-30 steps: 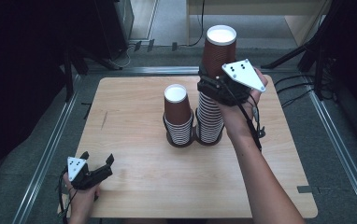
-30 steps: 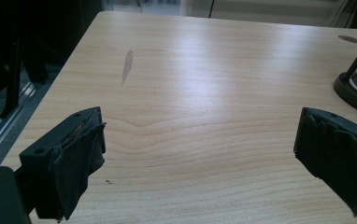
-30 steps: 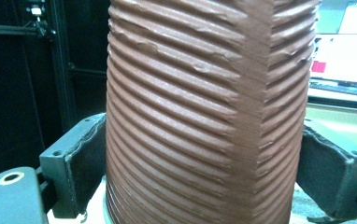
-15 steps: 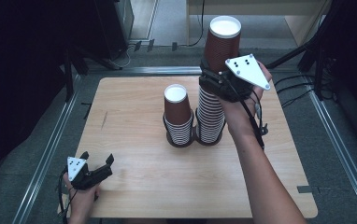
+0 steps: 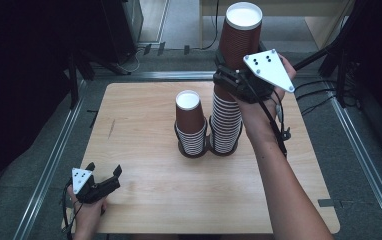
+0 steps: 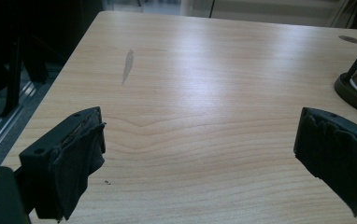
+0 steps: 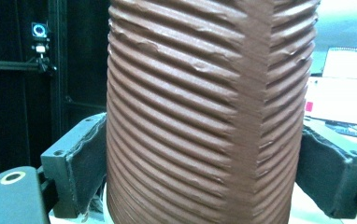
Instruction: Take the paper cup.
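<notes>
A brown ribbed paper cup (image 5: 239, 35) is held high over the tall stack of cups (image 5: 226, 125), with my right gripper (image 5: 230, 75) shut on its lower part. The gripper hides where cup and stack meet. In the right gripper view the ribbed cup (image 7: 204, 112) sits squeezed between both pads (image 7: 81, 158). A shorter cup stack (image 5: 191, 125) stands just left of the tall one. My left gripper (image 5: 106, 177) rests at the table's front left corner, open and holding nothing. Its own view shows the left gripper (image 6: 200, 135) with jaws wide apart over bare wood.
Both stacks stand in dark round holders (image 5: 194, 150) near the middle of the wooden table (image 5: 144, 115). One holder's base (image 6: 354, 93) lies to the right ahead of the left gripper. Metal rails (image 5: 54, 160) run along the table's sides, and cables (image 5: 319, 95) lie at the right.
My right gripper has risen with the brown cup, lifting it higher above the tall stack. The left gripper has stayed where it was.
</notes>
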Demonstrator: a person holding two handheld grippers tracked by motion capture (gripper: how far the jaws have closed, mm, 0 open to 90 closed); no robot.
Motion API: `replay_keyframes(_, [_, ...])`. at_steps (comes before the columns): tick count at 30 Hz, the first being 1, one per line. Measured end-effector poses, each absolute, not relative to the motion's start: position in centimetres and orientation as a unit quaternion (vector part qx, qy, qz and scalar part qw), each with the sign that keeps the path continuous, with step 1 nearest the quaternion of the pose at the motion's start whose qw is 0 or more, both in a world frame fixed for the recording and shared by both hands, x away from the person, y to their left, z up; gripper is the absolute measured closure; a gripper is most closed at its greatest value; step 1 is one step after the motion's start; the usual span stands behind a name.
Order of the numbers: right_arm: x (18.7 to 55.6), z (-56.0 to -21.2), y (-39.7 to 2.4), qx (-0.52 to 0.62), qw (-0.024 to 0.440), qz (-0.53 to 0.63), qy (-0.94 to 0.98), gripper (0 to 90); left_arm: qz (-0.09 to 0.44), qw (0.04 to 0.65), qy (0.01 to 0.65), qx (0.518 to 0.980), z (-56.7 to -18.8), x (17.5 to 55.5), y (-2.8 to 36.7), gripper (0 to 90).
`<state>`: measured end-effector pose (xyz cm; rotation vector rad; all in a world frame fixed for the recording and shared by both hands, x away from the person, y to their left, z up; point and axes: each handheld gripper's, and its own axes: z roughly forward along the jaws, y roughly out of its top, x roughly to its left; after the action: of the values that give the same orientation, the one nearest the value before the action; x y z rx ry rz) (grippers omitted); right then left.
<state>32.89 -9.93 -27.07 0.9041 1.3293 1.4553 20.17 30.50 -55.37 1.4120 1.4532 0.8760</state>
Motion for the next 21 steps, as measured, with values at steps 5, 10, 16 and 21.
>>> replay_keyframes(5, [32.6, -26.7, -10.1, 0.364, 0.472, 0.596, 0.538, 11.9, 0.355, 0.45, 0.587, 0.571, -55.4, 20.2, 30.5, 2.4])
replay_keyframes(10, [32.4, -26.4, -10.5, 0.366, 0.474, 0.601, 0.529, 11.9, 0.355, 0.45, 0.587, 0.571, -55.4, 20.2, 30.5, 2.4])
replay_keyframes(16, [32.2, -26.2, -10.8, 0.365, 0.478, 0.6, 0.528, 11.9, 0.355, 0.45, 0.587, 0.571, -55.4, 20.2, 30.5, 2.4])
replay_keyframes(21, [32.0, -25.9, -11.1, 0.363, 0.481, 0.601, 0.525, 11.9, 0.355, 0.45, 0.587, 0.572, -55.4, 20.2, 30.5, 2.4])
